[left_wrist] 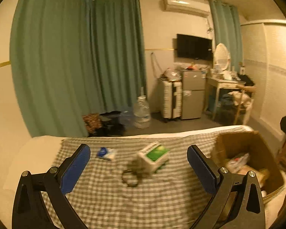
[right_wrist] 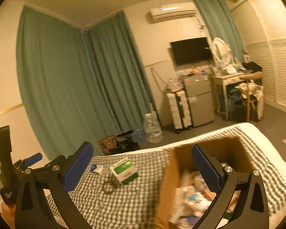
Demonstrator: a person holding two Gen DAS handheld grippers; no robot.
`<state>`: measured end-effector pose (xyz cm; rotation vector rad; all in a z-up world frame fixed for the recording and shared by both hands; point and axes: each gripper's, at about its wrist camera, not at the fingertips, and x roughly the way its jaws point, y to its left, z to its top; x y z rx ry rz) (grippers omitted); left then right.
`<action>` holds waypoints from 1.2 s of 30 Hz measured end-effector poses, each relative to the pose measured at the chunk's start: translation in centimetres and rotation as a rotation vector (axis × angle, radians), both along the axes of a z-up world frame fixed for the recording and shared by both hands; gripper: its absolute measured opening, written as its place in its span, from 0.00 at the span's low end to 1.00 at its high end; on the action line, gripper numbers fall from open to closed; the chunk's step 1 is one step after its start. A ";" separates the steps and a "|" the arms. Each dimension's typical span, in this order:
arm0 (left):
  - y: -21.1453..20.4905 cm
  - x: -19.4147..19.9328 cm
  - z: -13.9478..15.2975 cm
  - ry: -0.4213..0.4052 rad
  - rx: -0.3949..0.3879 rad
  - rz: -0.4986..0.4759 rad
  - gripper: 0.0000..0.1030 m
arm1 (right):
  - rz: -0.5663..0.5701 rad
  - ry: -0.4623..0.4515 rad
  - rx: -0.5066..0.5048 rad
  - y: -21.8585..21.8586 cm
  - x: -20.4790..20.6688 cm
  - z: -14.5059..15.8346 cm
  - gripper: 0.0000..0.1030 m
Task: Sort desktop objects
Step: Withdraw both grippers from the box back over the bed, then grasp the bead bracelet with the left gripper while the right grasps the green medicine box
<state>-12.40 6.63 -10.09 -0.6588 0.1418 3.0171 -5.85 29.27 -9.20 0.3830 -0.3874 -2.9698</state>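
Left wrist view: the left hand-held gripper [left_wrist: 138,157] is spread wide with nothing between its pads, raised above a bed covered by a checked cloth [left_wrist: 108,196]. Ahead of it lie a green-and-white box [left_wrist: 154,157], a dark ring-shaped item [left_wrist: 130,177] just in front of the box, and a small blue-and-white packet [left_wrist: 106,153] further left. A cardboard box [left_wrist: 244,152] holding sorted items stands to the right, beside the right finger.

Right wrist view: the right hand-held gripper [right_wrist: 142,167] is likewise spread and empty, its right finger over the open cardboard box [right_wrist: 181,164]. The green-and-white box [right_wrist: 124,171], ring item [right_wrist: 107,188] and packet [right_wrist: 95,168] lie apart to the left, between the fingers' lines.

Judged step: between picks, three items unsorted. The next move calls for lowering one gripper onto an item and closing.
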 end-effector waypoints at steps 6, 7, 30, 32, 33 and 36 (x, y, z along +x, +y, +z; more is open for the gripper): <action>-5.4 -4.8 -5.7 -0.113 0.068 0.074 1.00 | 0.114 -0.086 0.125 -7.1 -6.5 -5.0 1.00; -5.8 -5.5 -6.6 -0.124 0.067 0.080 1.00 | 0.139 -0.098 0.141 -8.3 -7.8 -6.0 1.00; -6.1 -19.7 -26.6 -0.484 0.106 -0.006 0.49 | 0.143 -0.369 0.351 -15.5 -23.6 -20.2 1.00; -5.7 -19.4 -26.6 -0.481 0.086 -0.025 0.32 | 0.147 -0.340 0.427 -15.6 -23.9 -20.3 1.00; -5.6 -19.1 -26.5 -0.479 0.091 -0.028 0.26 | 0.166 -0.332 0.440 -15.5 -24.1 -20.3 1.00; -6.9 -18.6 -26.0 -0.466 0.153 0.002 0.11 | 0.257 -0.349 0.428 -15.3 -25.4 -21.3 1.00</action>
